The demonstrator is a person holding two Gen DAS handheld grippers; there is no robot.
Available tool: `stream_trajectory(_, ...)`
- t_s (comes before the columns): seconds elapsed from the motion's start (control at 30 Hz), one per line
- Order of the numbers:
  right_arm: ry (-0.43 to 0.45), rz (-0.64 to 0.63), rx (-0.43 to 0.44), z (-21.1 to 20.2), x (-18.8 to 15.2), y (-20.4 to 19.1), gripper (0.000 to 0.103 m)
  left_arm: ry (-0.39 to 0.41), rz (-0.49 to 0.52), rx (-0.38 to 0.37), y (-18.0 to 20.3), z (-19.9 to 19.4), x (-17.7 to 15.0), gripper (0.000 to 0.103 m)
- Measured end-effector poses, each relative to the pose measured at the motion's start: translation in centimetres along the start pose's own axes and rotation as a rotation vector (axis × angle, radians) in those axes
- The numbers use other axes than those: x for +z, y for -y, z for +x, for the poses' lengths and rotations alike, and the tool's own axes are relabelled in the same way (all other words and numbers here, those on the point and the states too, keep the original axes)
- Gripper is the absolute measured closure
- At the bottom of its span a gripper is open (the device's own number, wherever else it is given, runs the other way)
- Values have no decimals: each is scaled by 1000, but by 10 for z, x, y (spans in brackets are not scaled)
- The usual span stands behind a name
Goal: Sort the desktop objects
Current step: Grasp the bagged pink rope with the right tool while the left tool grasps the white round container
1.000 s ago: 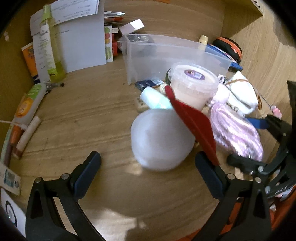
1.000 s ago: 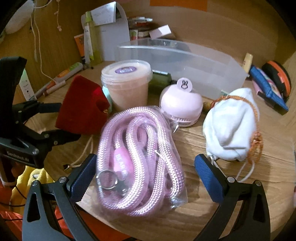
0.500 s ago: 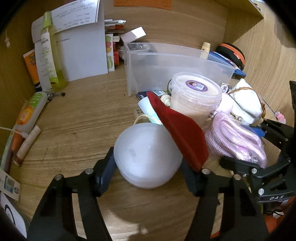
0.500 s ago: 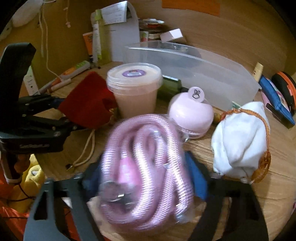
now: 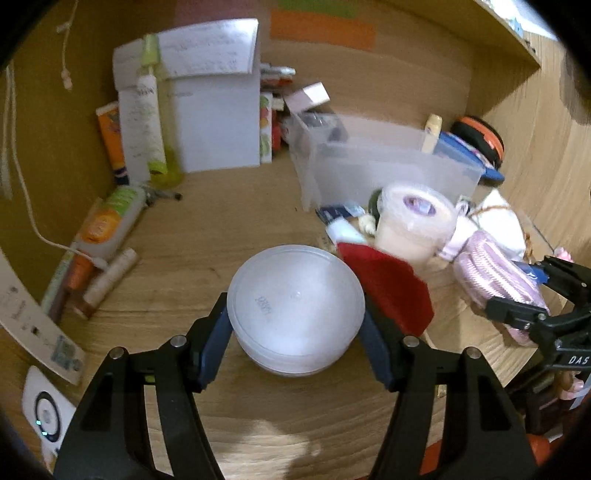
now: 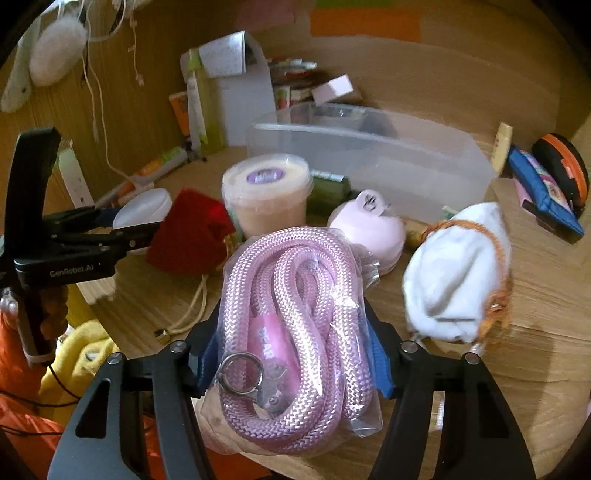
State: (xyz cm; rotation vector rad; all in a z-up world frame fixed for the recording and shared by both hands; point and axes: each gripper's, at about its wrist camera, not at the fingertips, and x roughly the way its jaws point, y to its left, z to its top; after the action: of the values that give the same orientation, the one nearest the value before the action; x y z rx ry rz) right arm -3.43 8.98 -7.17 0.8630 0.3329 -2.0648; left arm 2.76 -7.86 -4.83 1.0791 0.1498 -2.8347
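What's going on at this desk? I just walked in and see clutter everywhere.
A person is sorting it with two handheld grippers. The left gripper is clamped on a round frosted tub. The right gripper's jaws are closing on a bagged pink rope. A clear bin stands behind.

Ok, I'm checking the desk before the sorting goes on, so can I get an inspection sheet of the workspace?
Surface: wooden desk, crowded along the back and right.
Job's things: round frosted plastic tub and bagged pink braided rope, each in a gripper; clear plastic bin behind.
Clutter: red fabric pouch, lidded beige tub, pink round case, white cloth pouch, tubes, papers.
Grippers: left gripper shut on the frosted tub; right gripper closing on the rope bag, pads touching.
Cables: white cord down the left wall.
Surroundings: wooden walls, orange sticky note.
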Motion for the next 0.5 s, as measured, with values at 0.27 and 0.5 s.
stream_trajectory(0.27, 77, 36, -17, -30, 18, 18, 42, 71, 1, -16, 8, -17, 24, 38)
stream_trajectory(0.5, 148, 46, -56, -51, 46, 44, 42, 127, 24, -48, 20, -26, 54, 38)
